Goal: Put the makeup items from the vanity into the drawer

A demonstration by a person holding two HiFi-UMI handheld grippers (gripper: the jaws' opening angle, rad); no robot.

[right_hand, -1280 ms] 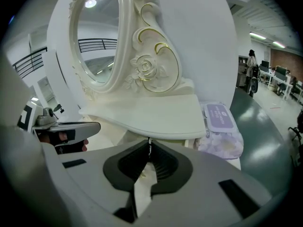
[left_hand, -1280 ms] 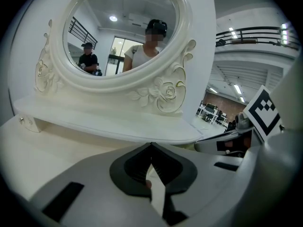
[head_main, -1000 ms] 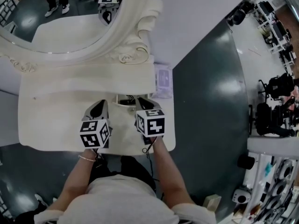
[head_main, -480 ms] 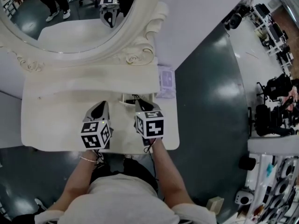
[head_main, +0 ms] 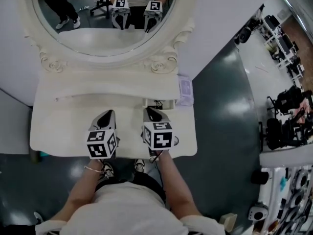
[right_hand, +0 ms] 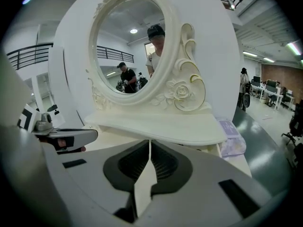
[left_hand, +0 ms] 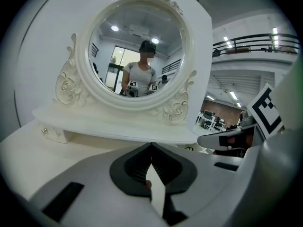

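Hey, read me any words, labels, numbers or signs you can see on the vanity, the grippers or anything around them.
No text can be read in any view.
Marker cubes on the left hand-held gripper and the right hand-held gripper: black-and-white square patterns, no letters or digits.
Lavender packet at the right end of the vanity: faint print, too small to read.

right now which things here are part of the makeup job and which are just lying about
Job: vanity; what looks like an open drawer under its shelf, dark items inside; left gripper and right gripper, fingers shut, empty.
Lying about: lavender pouch at the shelf's right end, possibly makeup; office chairs on the floor.
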